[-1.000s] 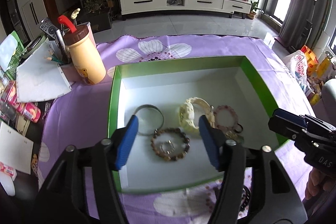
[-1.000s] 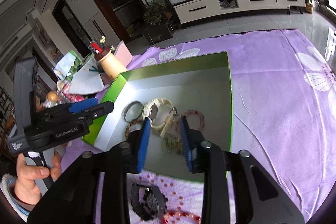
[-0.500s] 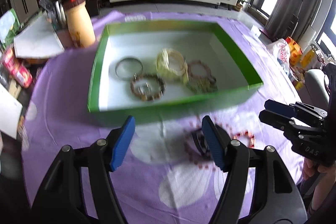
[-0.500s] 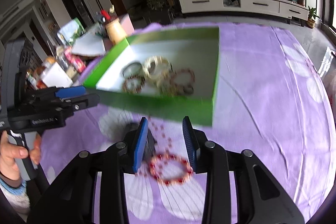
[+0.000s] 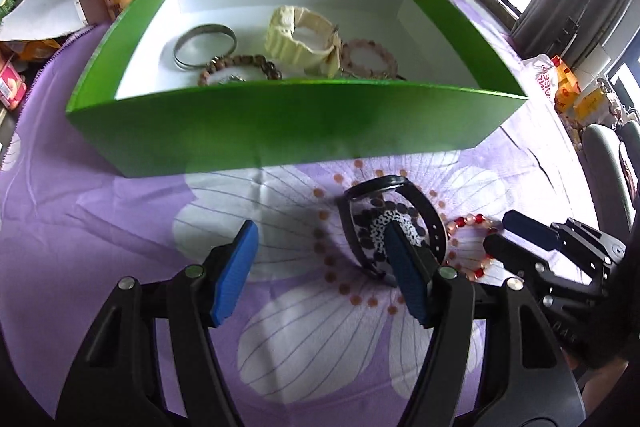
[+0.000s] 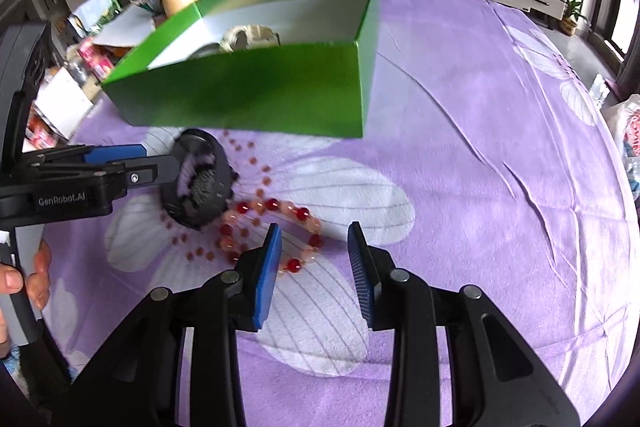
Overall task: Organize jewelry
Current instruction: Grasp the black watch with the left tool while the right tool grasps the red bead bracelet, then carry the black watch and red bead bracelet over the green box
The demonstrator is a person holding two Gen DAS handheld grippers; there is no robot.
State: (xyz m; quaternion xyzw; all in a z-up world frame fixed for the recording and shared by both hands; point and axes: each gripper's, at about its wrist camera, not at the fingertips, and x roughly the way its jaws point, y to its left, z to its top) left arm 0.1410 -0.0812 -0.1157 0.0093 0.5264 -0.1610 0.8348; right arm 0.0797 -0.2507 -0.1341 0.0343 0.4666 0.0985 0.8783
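Left gripper (image 5: 320, 267): my jaws are closing a little but stand apart with nothing clamped; the right-hand pad sits in front of the black watch, so I cannot tell whether it touches the strap.

Right gripper (image 6: 314, 263): jaws part-way apart, empty, poised over the near side of the red bead bracelet, pads not pressing on it.

Black watch (image 5: 430, 217): on the purple flowered cloth (image 5: 100, 219), just in front of the green box (image 5: 280, 123), standing on edge with its band curled into a loop.

Red bead bracelet (image 6: 272, 205): flat on the cloth, just beside the watch on its right, possibly touching it.

Already in the box: a silver bangle (image 5: 206, 45), a brown bead bracelet (image 5: 240, 61), a cream band (image 5: 288, 35) and a pink bead bracelet (image 5: 370, 57).

How the watch should handle: light, with a springy strap and a hard smooth case (slippery, I would guess). I would take it across the strap, near the case, not on the glass.

How the beads should handle: light, limp, strung on cord, so the loop will sag and swing. I would pinch one side of the ring across two or three beads, squarely, since round beads can roll out from flat pads.

Risk: lifting either piece may drag the other along.
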